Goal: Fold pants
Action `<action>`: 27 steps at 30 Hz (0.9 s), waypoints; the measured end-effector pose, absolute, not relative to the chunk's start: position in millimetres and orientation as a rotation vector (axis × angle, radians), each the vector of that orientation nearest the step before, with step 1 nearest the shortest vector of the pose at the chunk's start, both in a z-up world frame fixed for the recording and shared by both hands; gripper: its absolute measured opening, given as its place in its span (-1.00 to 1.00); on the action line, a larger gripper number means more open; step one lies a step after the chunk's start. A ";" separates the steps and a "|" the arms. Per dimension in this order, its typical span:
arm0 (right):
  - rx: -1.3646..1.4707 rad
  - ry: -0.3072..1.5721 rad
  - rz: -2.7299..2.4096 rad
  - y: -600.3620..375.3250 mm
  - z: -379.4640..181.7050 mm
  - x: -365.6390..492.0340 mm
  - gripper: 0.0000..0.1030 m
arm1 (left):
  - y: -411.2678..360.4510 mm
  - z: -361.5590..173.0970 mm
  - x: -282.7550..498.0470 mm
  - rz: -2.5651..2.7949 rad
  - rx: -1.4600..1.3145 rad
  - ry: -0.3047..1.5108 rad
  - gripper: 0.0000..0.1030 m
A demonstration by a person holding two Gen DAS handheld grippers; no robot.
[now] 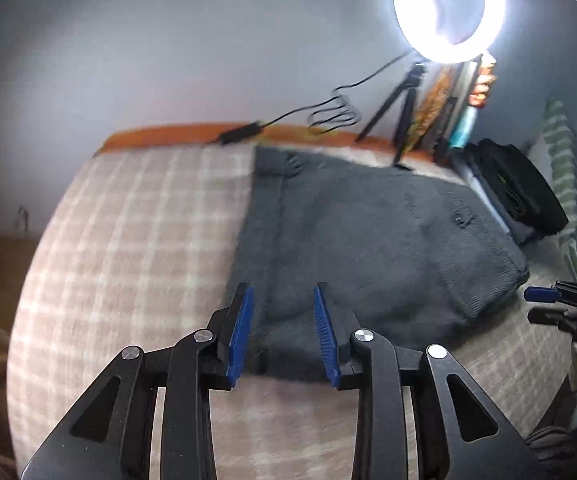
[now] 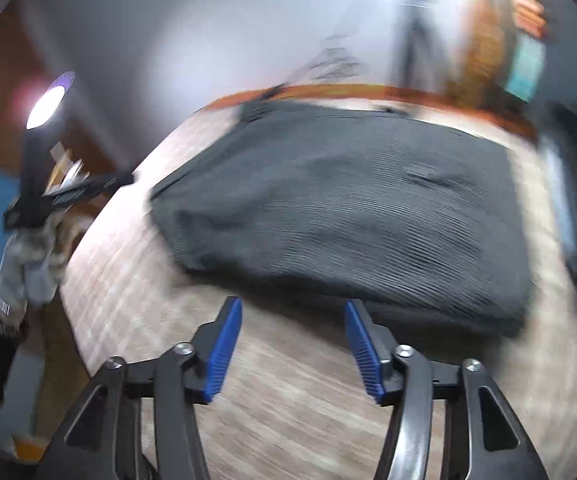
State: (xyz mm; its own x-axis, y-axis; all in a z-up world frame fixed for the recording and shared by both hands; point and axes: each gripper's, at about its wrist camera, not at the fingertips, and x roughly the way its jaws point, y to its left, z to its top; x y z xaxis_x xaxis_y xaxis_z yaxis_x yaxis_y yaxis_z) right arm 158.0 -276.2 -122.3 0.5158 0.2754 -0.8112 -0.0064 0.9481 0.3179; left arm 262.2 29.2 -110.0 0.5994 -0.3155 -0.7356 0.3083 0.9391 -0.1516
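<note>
Left tool (image 1: 284, 328) — fingers spread, empty, over the near edge of the pants; right tool (image 2: 293, 340) — likewise parted, empty, just short of the hem. Bed (image 1: 128, 240): checked cover, carries all. Pants (image 1: 368, 240): dark grey ribbed cloth, folded into a thick bundle at mid-bed. Judged soft, limp, moderately heavy, not slippery — best pinched at the near corners through all layers. Ring light (image 1: 448, 4): at the bed's far edge.

A lit ring light (image 1: 450, 4) on a black tripod (image 1: 402, 112) glares against the pale wall (image 1: 168, 48) behind the plaid-covered bed (image 1: 128, 240).
</note>
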 end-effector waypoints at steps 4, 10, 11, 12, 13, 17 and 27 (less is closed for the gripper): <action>0.481 1.015 0.076 -324.0 -136.0 141.7 0.36 | -4.6 -105.5 283.2 -0.384 0.024 0.851 -0.41; 0.741 0.988 0.061 -357.6 -170.0 140.7 0.41 | -34.6 -112.9 316.3 -0.384 0.040 0.870 -0.41; 0.778 0.978 0.066 -356.8 -175.9 145.4 0.41 | -38.6 -116.5 325.3 -0.373 0.034 0.879 -0.41; 0.802 0.970 0.069 -358.6 -179.7 148.3 0.41 | -39.9 -119.4 332.9 -0.358 0.031 0.882 -0.41; 0.829 0.960 0.071 -359.3 -182.9 151.0 0.41 | -40.3 -122.2 339.6 -0.349 0.025 0.886 -0.41; 0.918 0.906 0.046 -364.1 -190.7 160.1 0.48 | -41.4 -139.2 369.4 -0.306 0.015 0.917 -0.41; 0.978 0.893 -0.075 -365.3 -192.6 159.6 0.02 | -46.1 -185.5 390.6 -0.164 0.165 0.921 -0.24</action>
